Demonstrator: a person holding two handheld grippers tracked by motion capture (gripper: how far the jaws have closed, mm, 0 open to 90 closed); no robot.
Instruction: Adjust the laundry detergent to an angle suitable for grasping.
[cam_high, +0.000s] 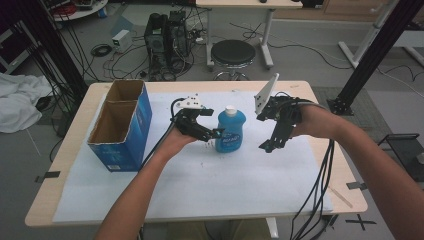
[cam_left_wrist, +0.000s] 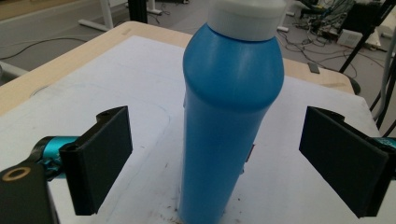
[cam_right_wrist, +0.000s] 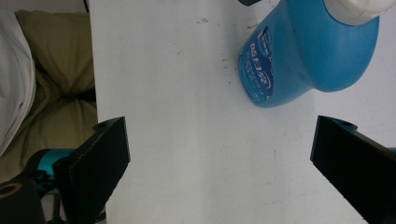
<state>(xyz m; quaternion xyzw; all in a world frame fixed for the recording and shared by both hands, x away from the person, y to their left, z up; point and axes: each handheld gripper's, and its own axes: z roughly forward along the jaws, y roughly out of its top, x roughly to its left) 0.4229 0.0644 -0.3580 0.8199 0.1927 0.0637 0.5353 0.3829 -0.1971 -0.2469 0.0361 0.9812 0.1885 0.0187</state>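
Note:
A blue bottle with a white cap stands upright on the white sheet near the table's middle. My left gripper is open just to its left. In the left gripper view the bottle rises between the two spread jaws without touching either, and the gripper's midpoint falls on its lower body. My right gripper is open to the bottle's right, pointing down at the sheet. The right gripper view shows the bottle off at the upper right, outside that gripper.
An open blue cardboard box stands at the table's left. The white sheet covers most of the wooden table. Cables trail off the right front edge. A stool and computer gear stand beyond the far edge.

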